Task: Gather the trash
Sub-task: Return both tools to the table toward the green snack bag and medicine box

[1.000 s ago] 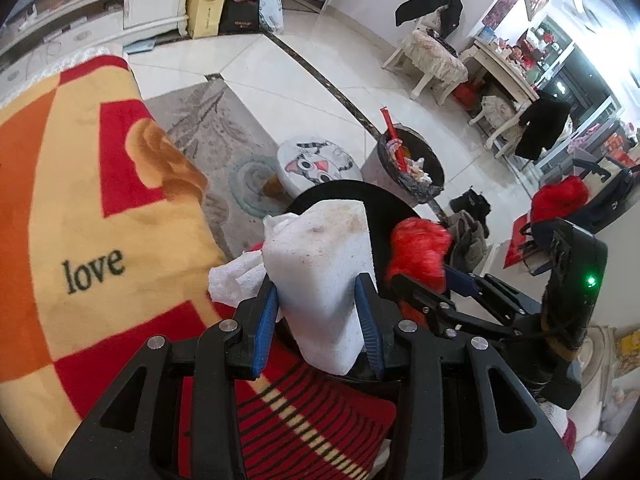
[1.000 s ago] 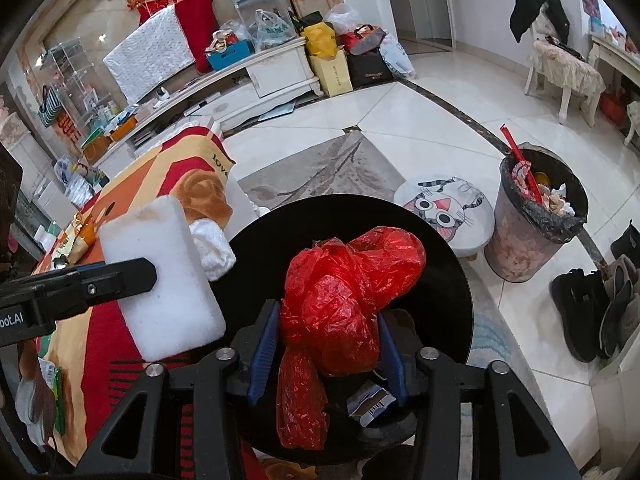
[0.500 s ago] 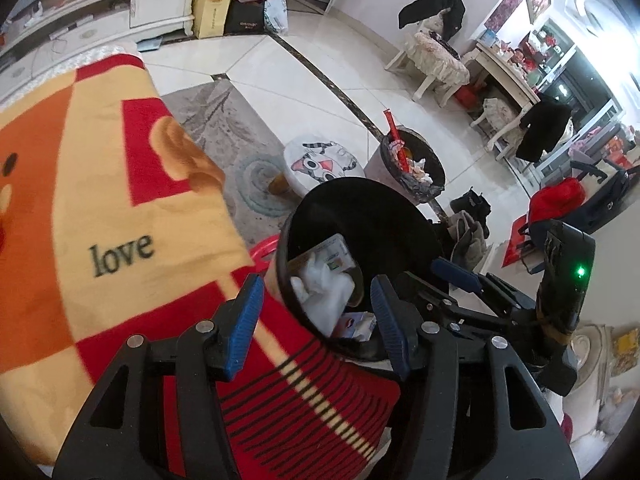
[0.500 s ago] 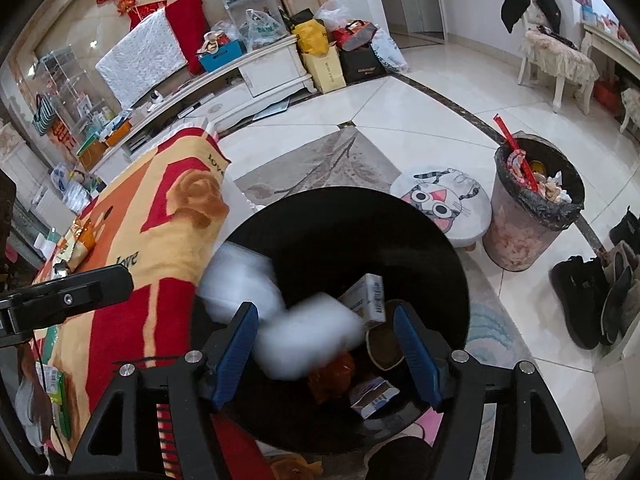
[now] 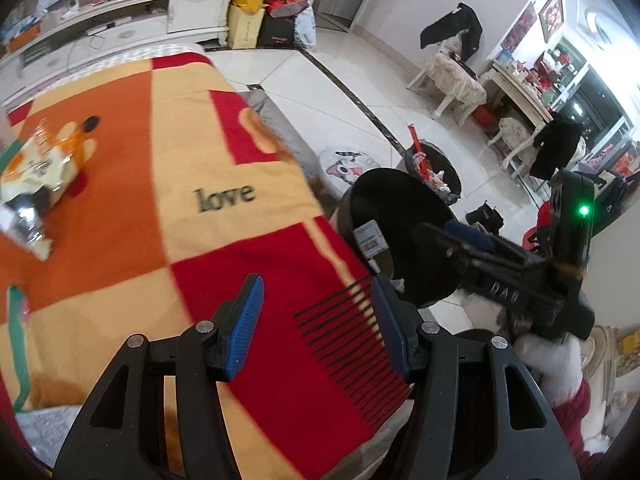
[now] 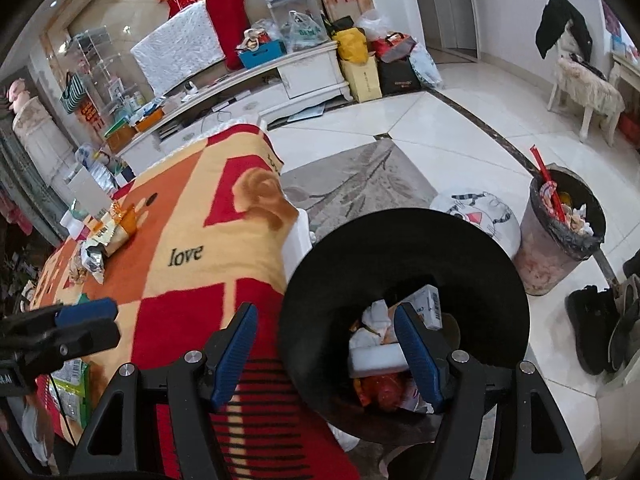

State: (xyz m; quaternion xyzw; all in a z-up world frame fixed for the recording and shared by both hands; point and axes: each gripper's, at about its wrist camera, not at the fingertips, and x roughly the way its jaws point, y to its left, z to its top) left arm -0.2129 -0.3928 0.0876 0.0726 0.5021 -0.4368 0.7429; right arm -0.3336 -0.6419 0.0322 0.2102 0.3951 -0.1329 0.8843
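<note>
My left gripper (image 5: 318, 300) is open with nothing between its blue pads, held over the red patch of the blanket-covered table (image 5: 120, 220). My right gripper (image 6: 324, 320) is open too and straddles the near rim of the black bin (image 6: 404, 232). Down in that bin lie a white foam block (image 6: 376, 360), a red plastic bag (image 6: 384, 392), crumpled tissue (image 6: 376, 312) and a small carton (image 6: 430, 306). A crumpled snack wrapper (image 5: 36, 168) lies on the blanket at the far left. The black bin (image 5: 400, 208) stands just off the table's right edge.
More wrappers (image 6: 104, 236) and a green packet (image 6: 72, 384) lie on the table's left side. On the floor stand a cat-print stool (image 6: 480, 208), a full lined bin (image 6: 564, 232) and shoes (image 6: 596, 328). A white cabinet (image 6: 280, 76) lines the back wall.
Both grippers opened: the foam block left the left one and the red bag the right one, and both now lie in the black bin. The left gripper swung left over the blanket.
</note>
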